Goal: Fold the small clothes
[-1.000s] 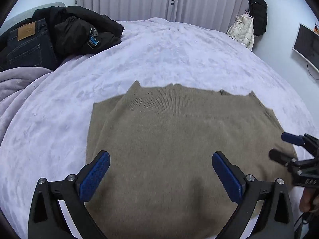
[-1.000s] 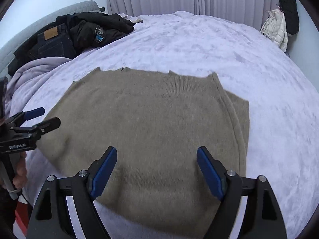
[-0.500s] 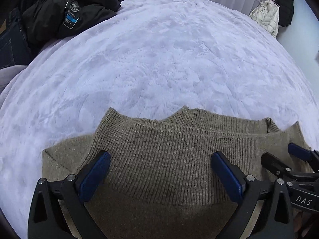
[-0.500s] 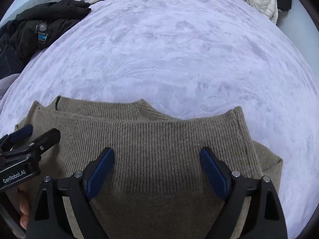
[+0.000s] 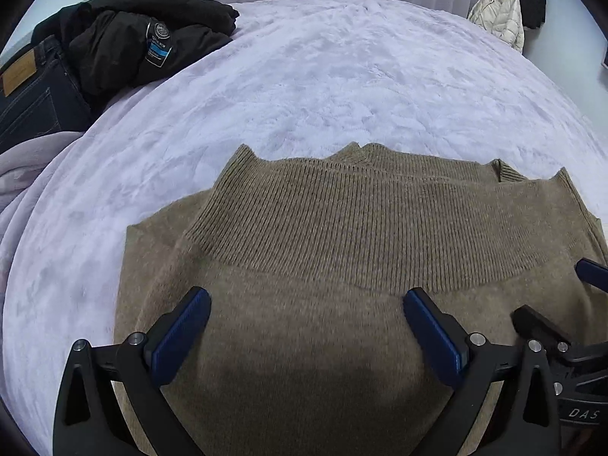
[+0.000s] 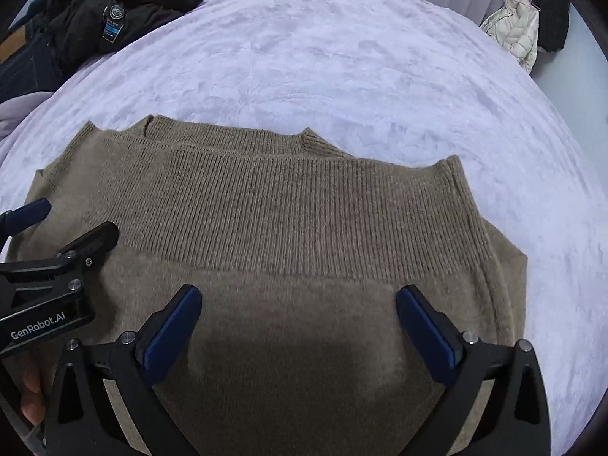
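An olive-tan knit sweater (image 5: 342, 220) lies folded on the bed, its ribbed band on top along the far edge. My left gripper (image 5: 306, 296) hovers open over the plain knit just short of that band, with nothing between its blue pads. The right gripper (image 6: 298, 292) stands beside it over the same sweater (image 6: 285, 197); its jaws are opening wide and hold nothing. Each gripper shows in the other's view: the right gripper (image 5: 556, 292) at the right edge, the left gripper (image 6: 72, 218) at the left edge.
The sweater rests on a fluffy lilac blanket (image 5: 342, 76). A black jacket (image 5: 144, 38) and dark jeans (image 5: 30, 95) are piled at the far left. A white puffer jacket (image 5: 497, 11) hangs by the curtains at the far right. A person's fingers (image 6: 30, 391) hold the left gripper.
Both grippers have moved forward and lower over the sweater toward its ribbed far edge, which now fills more of each view. The right jaws have spread wider. The sweater has not shifted.
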